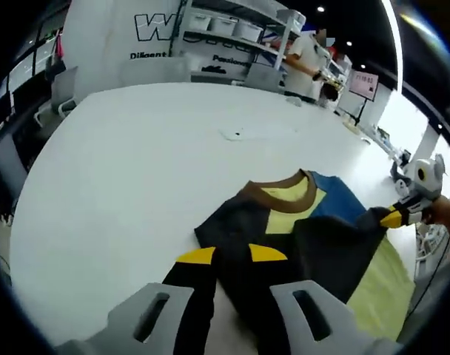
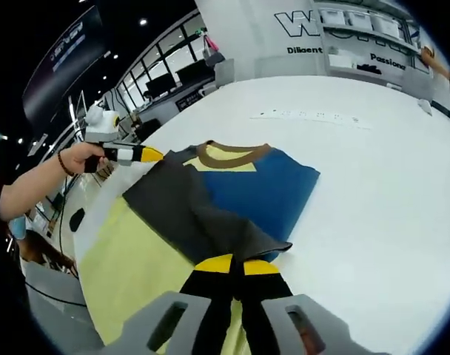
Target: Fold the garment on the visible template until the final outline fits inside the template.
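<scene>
White tabletop [image 1: 136, 163] carries a shirt [image 2: 247, 188] lying partly over a yellow template [image 2: 129, 274]. Left gripper [image 1: 232, 255] has its jaws clamped on the shirt's dark fabric; right gripper [image 2: 236, 265] pinches another edge.

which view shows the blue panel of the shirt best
The right gripper view: the shirt's blue panel lies open and nearly whole, running from the brown collar to the hem beside the right tool. The left gripper view catches only a small blue patch beside the collar; dark folded fabric hides the rest.
</scene>
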Available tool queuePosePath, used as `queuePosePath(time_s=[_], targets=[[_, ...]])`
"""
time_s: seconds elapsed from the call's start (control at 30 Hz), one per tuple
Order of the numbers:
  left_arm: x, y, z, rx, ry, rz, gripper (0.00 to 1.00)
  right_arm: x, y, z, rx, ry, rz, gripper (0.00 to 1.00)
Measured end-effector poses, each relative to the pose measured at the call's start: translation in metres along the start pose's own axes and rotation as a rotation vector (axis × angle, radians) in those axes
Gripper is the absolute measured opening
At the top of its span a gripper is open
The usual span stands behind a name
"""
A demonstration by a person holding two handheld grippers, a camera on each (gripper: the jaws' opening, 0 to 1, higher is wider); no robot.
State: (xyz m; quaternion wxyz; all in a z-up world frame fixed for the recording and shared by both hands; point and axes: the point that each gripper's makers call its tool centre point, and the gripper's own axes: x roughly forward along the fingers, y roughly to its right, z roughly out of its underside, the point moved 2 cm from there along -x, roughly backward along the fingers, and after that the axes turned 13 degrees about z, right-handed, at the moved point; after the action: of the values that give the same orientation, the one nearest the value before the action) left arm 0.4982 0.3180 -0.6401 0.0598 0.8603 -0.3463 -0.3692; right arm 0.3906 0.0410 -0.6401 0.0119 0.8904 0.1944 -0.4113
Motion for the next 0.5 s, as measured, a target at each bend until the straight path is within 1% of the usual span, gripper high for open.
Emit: queuePosePath(time_s=[0.03,0.07,0.1,0.2,0.23,0.3,0.37,0.43,0.5], targets=[[0.000,0.000,0.001,0.003,-0.003,-0.001,0.19,0.000,0.000,0.000,0.001,0.002,0.000,0.00],[0.001,-0.003,0.002,0.009,0.000,-0.016,0.21,0.000,0.002,-0.001,0.016,0.019,-0.002,0.00],[0.002,-0.003,0.002,-0.001,0.006,-0.020,0.22,0.000,0.004,-0.003,0.032,0.029,0.001,0.00],[0.004,-0.008,0.004,-0.022,0.003,-0.038,0.29,0.000,0.007,-0.005,0.052,0.047,0.000,0.06],[0.005,-0.009,0.005,-0.027,0.000,-0.044,0.29,0.000,0.008,-0.007,0.073,0.056,-0.003,0.07],[0.006,-0.010,0.004,-0.052,0.012,-0.044,0.24,0.001,0.013,-0.008,0.099,0.058,-0.010,0.07],[0.009,-0.005,0.005,-0.113,0.032,-0.019,0.22,0.002,0.012,-0.009,0.152,0.061,-0.029,0.10],[0.010,-0.008,0.007,-0.112,0.026,-0.029,0.22,0.004,0.013,-0.010,0.187,0.064,-0.031,0.12],[0.010,-0.007,0.005,-0.093,0.029,-0.031,0.19,0.006,0.014,-0.011,0.227,0.067,-0.040,0.12]])
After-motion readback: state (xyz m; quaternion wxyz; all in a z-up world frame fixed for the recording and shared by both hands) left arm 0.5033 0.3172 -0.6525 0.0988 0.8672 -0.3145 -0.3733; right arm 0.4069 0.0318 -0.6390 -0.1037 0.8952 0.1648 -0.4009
